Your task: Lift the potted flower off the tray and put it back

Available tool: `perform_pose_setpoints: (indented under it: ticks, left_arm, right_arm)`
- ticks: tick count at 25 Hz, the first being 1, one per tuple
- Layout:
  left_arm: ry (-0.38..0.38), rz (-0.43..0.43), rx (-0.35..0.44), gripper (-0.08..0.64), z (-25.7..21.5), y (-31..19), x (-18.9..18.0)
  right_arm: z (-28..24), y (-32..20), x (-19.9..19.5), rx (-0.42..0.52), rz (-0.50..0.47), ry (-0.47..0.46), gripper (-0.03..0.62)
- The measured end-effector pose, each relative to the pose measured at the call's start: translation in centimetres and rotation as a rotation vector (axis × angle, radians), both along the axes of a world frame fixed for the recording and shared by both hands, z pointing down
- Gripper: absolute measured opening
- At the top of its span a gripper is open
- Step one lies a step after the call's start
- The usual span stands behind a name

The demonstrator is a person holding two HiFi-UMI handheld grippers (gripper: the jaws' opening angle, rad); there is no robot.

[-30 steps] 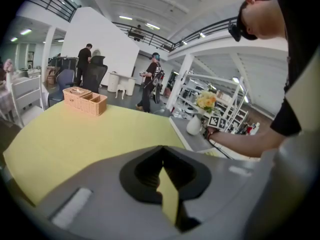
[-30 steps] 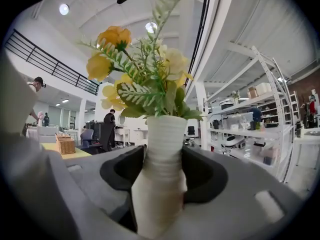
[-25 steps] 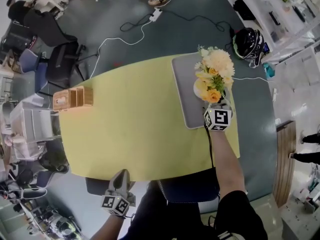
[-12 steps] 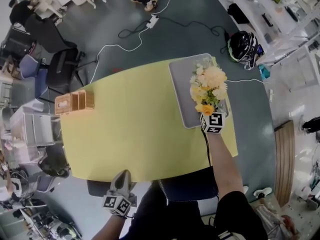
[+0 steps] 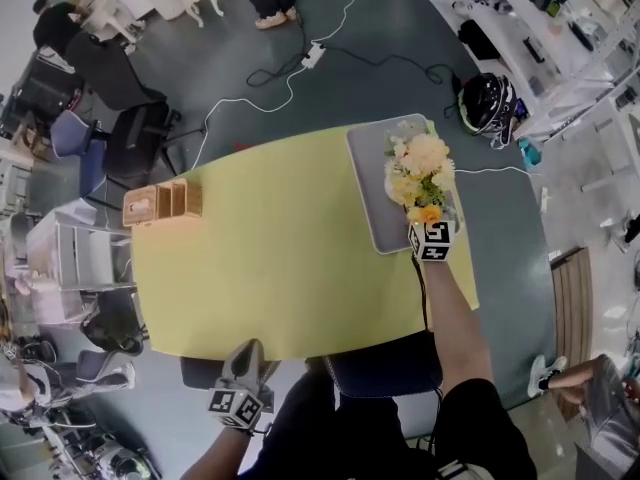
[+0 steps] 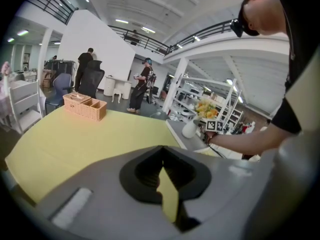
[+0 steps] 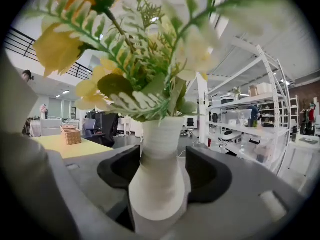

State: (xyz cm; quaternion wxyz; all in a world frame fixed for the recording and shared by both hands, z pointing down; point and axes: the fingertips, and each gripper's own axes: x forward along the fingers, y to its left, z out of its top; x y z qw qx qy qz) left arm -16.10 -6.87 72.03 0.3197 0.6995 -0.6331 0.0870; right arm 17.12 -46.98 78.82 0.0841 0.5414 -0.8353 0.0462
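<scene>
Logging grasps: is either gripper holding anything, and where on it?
Nothing in the left gripper. Jaws of the right gripper, just opening, flank the vase neck; whether they grip is unclear.

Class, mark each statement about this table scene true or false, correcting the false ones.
1. The potted flower stands on the grey tray. True.
2. The wicker basket sits on the tray. False: it is on the yellow table, apart from the tray.
3. The left tongs grip the potted flower. False: they are shut and empty, at the table's near edge.
4. The right tongs flank the potted flower. True; their jaws have just been opening.
</scene>
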Motion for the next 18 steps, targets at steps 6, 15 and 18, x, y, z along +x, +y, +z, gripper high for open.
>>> perform_pose_setpoints:
  ticks: [6,15,18]
  left_arm:
    - [-0.004,-0.005,-0.004,0.008,0.2,2.0,-0.7]
    - [-0.007,-0.016,-0.005,0.008,0.0,3.7,-1.6]
    - [-0.010,-0.020,-0.004,0.008,-0.1,4.0,-1.8]
  right_arm:
    - [0.3,0.5,-0.2,-0.021,-0.017,0.030,0.313]
    - [1.0,1.0,-0.2,-0.044,-0.019,0.065,0.313]
    - [1.3,1.2,-0.2,-0.051,-0.014,0.072,0.306]
